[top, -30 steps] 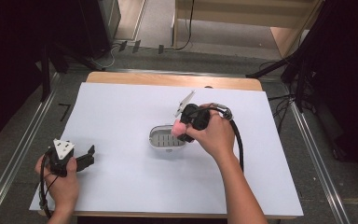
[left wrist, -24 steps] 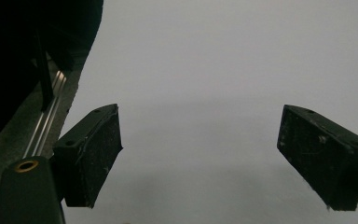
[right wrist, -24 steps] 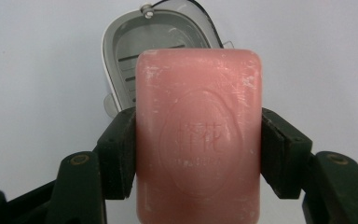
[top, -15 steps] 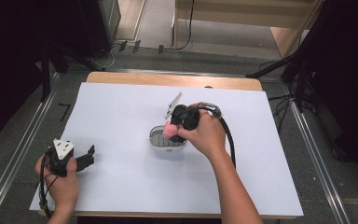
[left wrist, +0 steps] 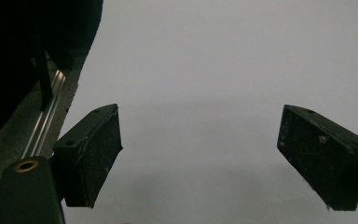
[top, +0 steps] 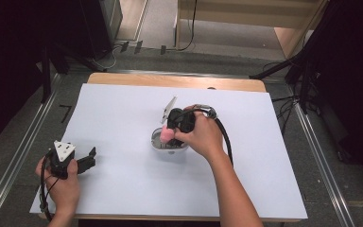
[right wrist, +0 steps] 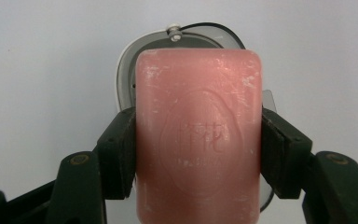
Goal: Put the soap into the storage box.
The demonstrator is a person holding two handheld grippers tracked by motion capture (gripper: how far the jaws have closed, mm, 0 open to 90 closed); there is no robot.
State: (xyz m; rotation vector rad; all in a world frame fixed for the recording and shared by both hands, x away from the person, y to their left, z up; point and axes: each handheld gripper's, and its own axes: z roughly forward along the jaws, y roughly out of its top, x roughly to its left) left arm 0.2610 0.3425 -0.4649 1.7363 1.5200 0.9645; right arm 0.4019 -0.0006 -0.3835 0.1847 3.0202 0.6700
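The right gripper [right wrist: 198,154] clamps the pink soap [right wrist: 198,135] over the soap dish [right wrist: 126,74]; released off-centre, it might catch the rim, though alignment looks unclear. The left gripper [left wrist: 200,154] idles near-left, jaws apart.

Waxy pink soap bar [right wrist: 198,135] (embossed face), glossy plastic dish [right wrist: 126,79], matt white tabletop [top: 123,189]

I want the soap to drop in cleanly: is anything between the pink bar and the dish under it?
Nothing visible blocks it. The right gripper clamps the pink soap bar directly over the white soap dish, whose visible rim and inside look bare. The bar hides most of the dish's middle.
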